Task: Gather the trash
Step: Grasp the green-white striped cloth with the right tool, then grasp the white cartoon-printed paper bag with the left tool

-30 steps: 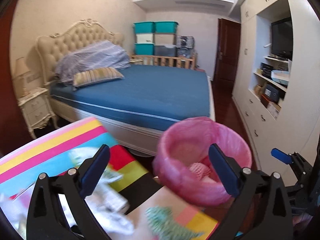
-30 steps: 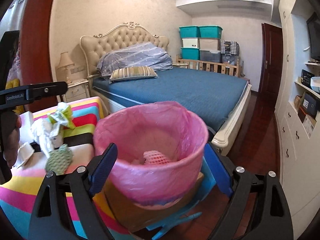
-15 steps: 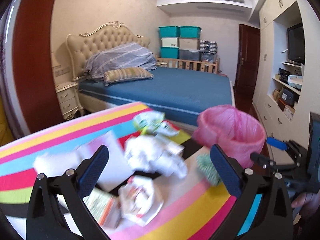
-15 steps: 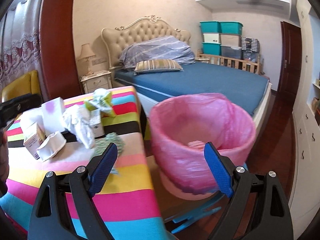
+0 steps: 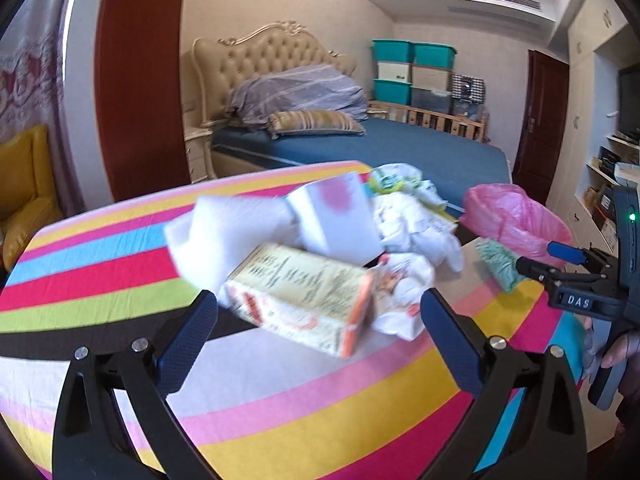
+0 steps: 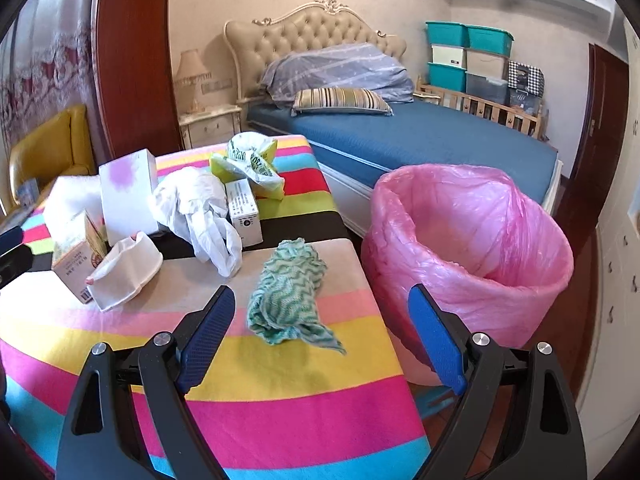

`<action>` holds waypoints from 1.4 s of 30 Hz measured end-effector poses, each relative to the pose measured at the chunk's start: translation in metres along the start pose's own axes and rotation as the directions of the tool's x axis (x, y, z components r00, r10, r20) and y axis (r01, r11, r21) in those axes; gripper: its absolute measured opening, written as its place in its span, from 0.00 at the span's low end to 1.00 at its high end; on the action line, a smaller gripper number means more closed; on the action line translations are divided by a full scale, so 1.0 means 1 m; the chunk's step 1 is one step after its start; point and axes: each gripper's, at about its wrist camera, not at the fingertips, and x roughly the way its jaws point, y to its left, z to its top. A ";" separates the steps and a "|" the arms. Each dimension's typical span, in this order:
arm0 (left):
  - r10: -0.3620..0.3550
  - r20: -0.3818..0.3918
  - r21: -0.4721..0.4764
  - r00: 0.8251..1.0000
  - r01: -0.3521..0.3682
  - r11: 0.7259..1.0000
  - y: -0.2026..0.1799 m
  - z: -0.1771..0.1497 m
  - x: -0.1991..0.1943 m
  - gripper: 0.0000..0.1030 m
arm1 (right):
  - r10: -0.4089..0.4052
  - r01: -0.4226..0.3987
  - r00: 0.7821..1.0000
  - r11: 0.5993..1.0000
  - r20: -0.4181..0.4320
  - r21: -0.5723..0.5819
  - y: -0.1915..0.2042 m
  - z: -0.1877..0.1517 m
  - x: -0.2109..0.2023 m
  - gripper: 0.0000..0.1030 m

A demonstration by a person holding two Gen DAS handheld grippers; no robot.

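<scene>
Striped tablecloth (image 6: 280, 408) across a table beside the bed (image 6: 420, 136) — trash crowded toward the far left part, near half bare.

Left gripper (image 5: 318, 330) wide open, nothing between the fingers, hovering over bare cloth just short of a yellow carton (image 5: 304, 300) lying on its side. Behind the carton: a white foam sheet (image 5: 224, 236), an upright white box with a pink blotch (image 5: 340, 216), crumpled white plastic (image 5: 416, 224), a green-and-white wrapper (image 5: 396, 178). Touching the carton's right end, a crushed white paper cup (image 5: 404, 296). Blur over this whole cluster in the left view.

Right gripper (image 6: 320, 340) also spread wide and empty, fingers either side of a crumpled green wavy-patterned cloth (image 6: 288, 296), pads clear of it. Cloth close to the table's right edge, open cloth all round it, apart from the pile. Small white box (image 6: 244, 212) upright against the white plastic, further back.

Pink-lined trash bin (image 6: 472, 248) off the table's right edge, mouth open and unobstructed, rim about level with the tabletop; narrow gap between table edge and bin. Dark wood floor (image 6: 568, 360) beyond the bin, cabinets at far right.

In the left view, right gripper at the right margin with a hand (image 5: 620, 344) on its grip.
</scene>
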 end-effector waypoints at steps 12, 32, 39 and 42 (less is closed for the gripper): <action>0.035 -0.051 -0.064 0.998 -0.039 0.997 0.021 -0.009 0.009 0.95 | -0.030 0.028 0.996 0.999 -0.083 -0.018 0.019 0.007 0.022 0.81; -0.171 -0.110 0.058 0.979 0.178 0.982 -0.040 -0.017 0.013 0.79 | 0.075 -0.074 0.997 0.995 -0.019 0.062 0.008 -0.006 -0.004 0.31; -0.224 -0.182 0.069 0.958 0.239 0.968 -0.063 -0.012 0.037 0.69 | 0.098 -0.099 0.995 0.994 0.028 0.049 0.010 -0.013 -0.026 0.31; -0.218 -0.209 0.069 0.953 0.237 0.969 -0.069 -0.009 0.051 0.69 | 0.103 -0.105 0.994 0.994 0.044 0.044 0.011 -0.013 -0.029 0.31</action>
